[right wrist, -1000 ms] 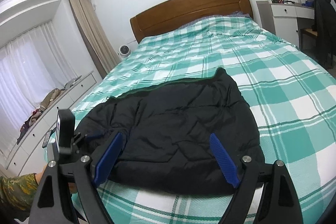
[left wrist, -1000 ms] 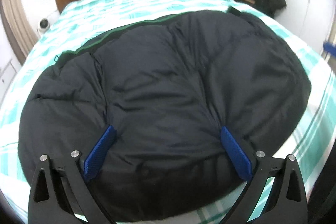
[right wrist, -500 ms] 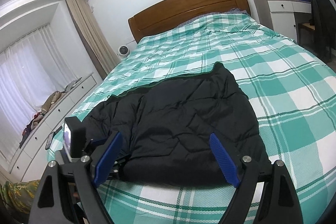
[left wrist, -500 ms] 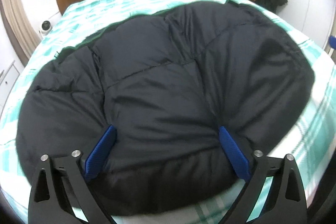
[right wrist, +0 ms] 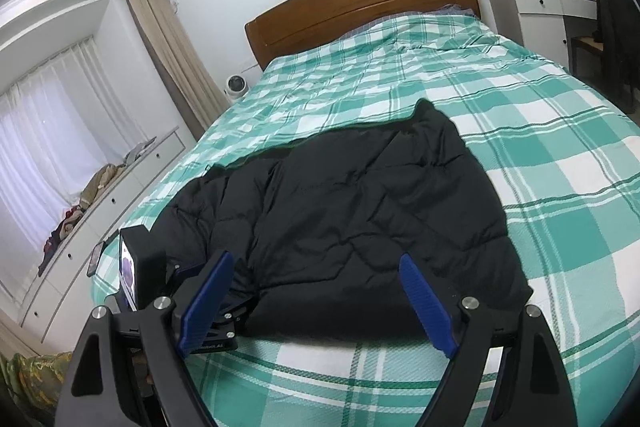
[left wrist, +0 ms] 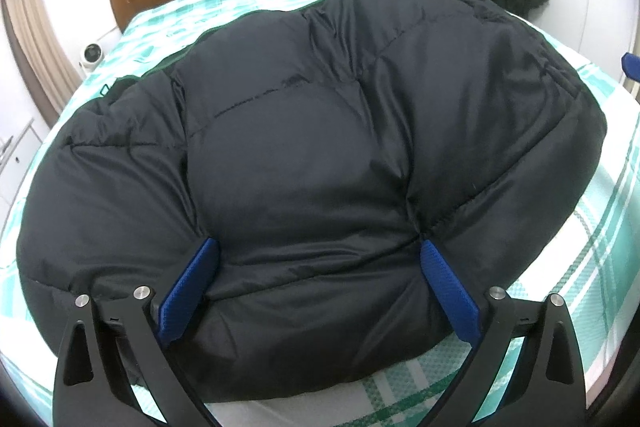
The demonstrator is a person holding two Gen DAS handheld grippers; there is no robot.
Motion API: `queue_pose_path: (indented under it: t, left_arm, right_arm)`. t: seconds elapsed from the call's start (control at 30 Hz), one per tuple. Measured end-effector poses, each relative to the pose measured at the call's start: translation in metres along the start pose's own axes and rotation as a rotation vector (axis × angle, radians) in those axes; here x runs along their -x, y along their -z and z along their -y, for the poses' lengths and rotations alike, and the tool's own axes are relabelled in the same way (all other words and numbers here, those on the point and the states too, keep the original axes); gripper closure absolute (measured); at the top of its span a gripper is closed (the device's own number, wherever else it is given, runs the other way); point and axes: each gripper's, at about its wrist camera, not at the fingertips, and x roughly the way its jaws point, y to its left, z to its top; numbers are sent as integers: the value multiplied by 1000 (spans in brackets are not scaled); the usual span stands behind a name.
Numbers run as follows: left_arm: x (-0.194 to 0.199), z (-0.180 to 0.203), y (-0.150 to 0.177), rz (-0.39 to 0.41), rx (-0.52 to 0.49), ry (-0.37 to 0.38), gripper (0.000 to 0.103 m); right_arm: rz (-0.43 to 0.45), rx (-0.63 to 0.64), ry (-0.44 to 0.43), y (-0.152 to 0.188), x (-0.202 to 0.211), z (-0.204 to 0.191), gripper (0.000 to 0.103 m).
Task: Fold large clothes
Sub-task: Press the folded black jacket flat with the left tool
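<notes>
Across the green-checked bed (right wrist: 500,155), below its wooden headboard (right wrist: 360,7) at twelve o'clock, a black padded jacket (right wrist: 360,219) lies spread over the near half. At three o'clock stands a white desk (right wrist: 540,11), at nine a low drawer unit (right wrist: 80,247) strewn with clothes. Left gripper (left wrist: 320,283) presses wide-spread jaws into the jacket's near edge, bulging padding between them; right gripper (right wrist: 316,291) hovers agape, empty, the left tool's body blocking its seven o'clock.

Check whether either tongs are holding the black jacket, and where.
Left tongs press into the black jacket at its near edge, pads wide; a real grip cannot be told. Right tongs are open, holding nothing.
</notes>
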Motion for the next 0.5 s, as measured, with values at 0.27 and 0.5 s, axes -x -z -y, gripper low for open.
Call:
queue_pose_path:
  t: [0.27,0.5]
  left_arm:
    - [-1,-1,7,20,2,3,2]
    - [4,0,16,37,4,0,2]
  right_arm:
    - [-50,7,-38,14,-11,-16,16]
    - [-63,2,-40,16,-14,-19,16]
